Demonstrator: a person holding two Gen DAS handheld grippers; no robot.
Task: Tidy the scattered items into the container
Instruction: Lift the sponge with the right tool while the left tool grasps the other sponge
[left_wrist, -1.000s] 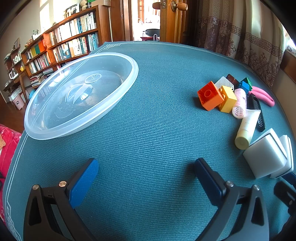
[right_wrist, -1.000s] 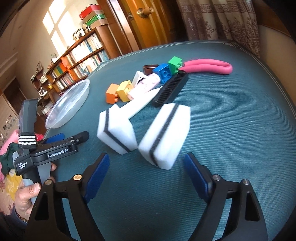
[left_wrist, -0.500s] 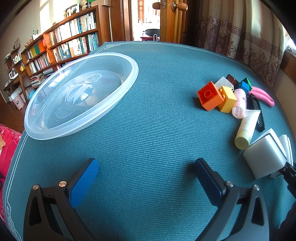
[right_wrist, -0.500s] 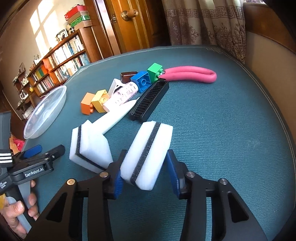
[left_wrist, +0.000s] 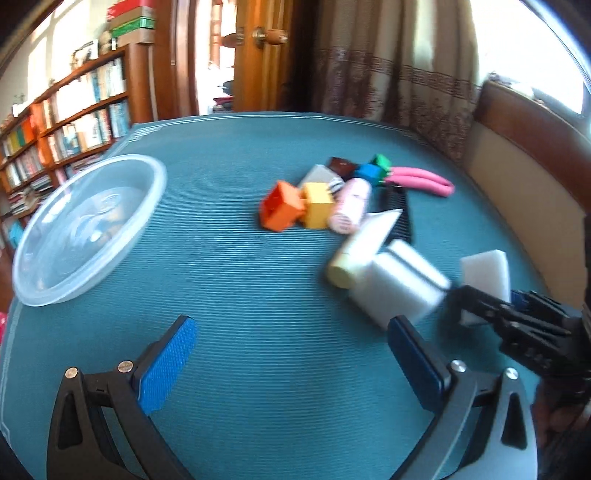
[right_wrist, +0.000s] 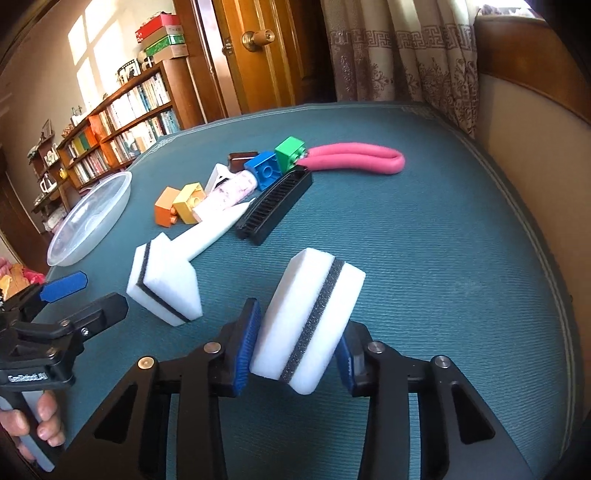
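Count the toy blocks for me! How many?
4. Orange block and yellow block sit together nearest the bowl; blue block and green block touch, by the pink loop. More may hide.

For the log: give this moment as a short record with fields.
surface: teal mat
container: clear bowl, nothing in it
right gripper: jaws shut on a white sponge, tilted
left gripper: jaws open, holding nothing
second sponge: on the mat
pile: orange block, yellow block, comb, pink loop
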